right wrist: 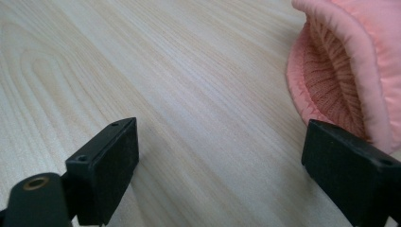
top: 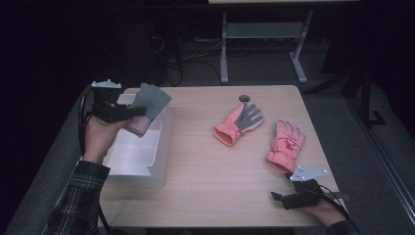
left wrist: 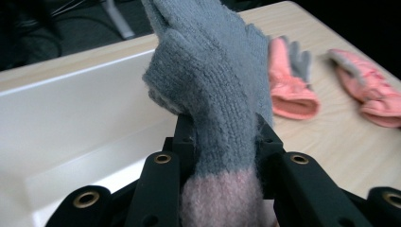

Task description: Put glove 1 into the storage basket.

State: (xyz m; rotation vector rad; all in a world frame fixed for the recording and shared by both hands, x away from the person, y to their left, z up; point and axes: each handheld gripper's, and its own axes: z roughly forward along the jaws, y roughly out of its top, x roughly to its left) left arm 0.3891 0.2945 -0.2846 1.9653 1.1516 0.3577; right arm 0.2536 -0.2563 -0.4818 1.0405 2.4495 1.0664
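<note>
Grey knit glove (left wrist: 213, 80), clamped at its pink cuff in my left gripper (top: 128, 112), hung above the white bin (top: 139, 152), not yet dropped. Two pink gloves (top: 238, 123) remained on the worktop (top: 205, 166); my right gripper (top: 279, 198) stood released.

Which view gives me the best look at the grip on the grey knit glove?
The left gripper view: the grey knit glove stands close up, pinched near its pink cuff between the left gripper jaws. The high view shows the glove small, held above the white box. The right gripper view looks at table and a pink glove's cuff instead.
</note>
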